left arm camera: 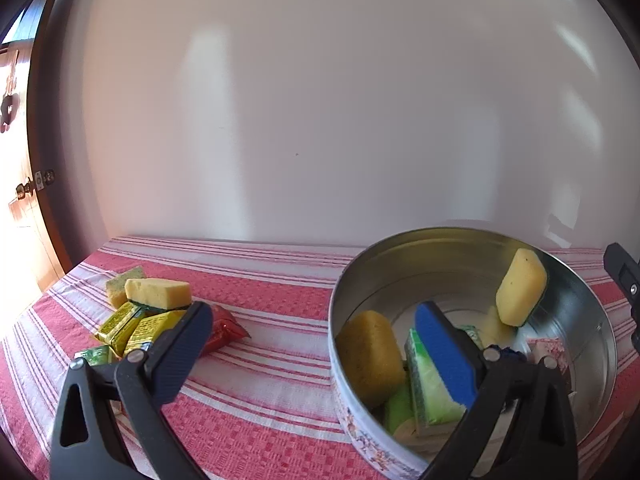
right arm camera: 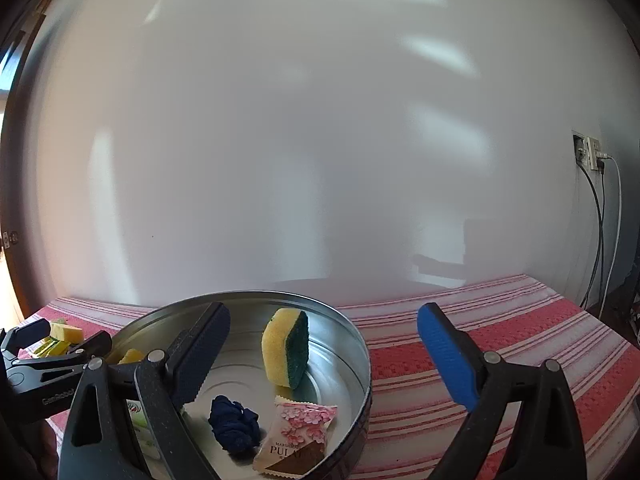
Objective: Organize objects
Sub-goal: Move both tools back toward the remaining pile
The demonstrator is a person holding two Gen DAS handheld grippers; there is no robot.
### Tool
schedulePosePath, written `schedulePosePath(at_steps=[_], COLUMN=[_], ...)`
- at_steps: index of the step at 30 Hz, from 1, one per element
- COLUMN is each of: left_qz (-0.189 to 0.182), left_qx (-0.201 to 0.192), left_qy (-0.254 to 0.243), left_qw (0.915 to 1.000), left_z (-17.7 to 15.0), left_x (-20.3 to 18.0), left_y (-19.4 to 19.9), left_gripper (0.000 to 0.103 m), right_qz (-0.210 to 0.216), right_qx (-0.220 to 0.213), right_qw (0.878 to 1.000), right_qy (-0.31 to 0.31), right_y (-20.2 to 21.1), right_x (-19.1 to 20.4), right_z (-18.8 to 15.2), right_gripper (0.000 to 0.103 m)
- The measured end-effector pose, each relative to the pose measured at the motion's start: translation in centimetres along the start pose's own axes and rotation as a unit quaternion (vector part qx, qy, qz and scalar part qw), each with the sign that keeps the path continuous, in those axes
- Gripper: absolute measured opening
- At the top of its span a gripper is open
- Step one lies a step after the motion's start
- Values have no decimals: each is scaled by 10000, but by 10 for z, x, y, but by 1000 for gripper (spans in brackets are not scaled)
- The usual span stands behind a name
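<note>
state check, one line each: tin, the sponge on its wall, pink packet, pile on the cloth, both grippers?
tin: upright, lid off, partly filled
sponge: on edge, leaning against the tin wall
pink packet: sealed, flat on the tin floor
pile: still out on the cloth
left gripper: open, empty
right gripper: open, empty

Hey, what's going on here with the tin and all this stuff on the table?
A person is sorting small items into a round metal tin. Sponges, a pink snack packet and a dark blue cloth already lie inside. Both the left gripper and right gripper are open and empty. More sponges and packets wait on the striped tablecloth.
</note>
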State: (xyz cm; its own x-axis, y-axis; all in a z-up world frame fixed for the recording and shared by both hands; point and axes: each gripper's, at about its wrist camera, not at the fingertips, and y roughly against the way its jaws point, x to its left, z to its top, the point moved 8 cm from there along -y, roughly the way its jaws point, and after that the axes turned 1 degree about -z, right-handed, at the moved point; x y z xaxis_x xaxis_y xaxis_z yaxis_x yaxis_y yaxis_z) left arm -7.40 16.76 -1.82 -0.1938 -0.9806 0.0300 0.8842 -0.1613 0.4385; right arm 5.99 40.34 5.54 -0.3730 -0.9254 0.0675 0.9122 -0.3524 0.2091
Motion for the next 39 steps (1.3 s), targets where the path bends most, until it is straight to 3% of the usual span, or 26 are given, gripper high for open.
schedulePosePath(at_steps=[5,14,24,30,39], left_qz=[106,272,817,1045,899], left_qx=[-71,16,273,721,1803], left_qy=[-66,-40,238,549,1023], left_qw=[9999,9996,9960,9904,9741], left_z=[-2,-11,-23,-39,-77], left_x=[14,53,134,185,220], left_y=[4,4,0,-7,-32], left_gripper=[102,102,102,99,92], right_qz=[65,-294,-60,292,830], right_qx=[-166,-209,32,61,285], right_qw=[9998,9993,9999,9996,9960], right_qy=[38,-139,-113,-29,165], right_y=[8,12,16,21,27], right_x=[6,6,61,112,181], right_z=[2,1,-11,-17,-26], right_gripper=[96,96,96,96,96])
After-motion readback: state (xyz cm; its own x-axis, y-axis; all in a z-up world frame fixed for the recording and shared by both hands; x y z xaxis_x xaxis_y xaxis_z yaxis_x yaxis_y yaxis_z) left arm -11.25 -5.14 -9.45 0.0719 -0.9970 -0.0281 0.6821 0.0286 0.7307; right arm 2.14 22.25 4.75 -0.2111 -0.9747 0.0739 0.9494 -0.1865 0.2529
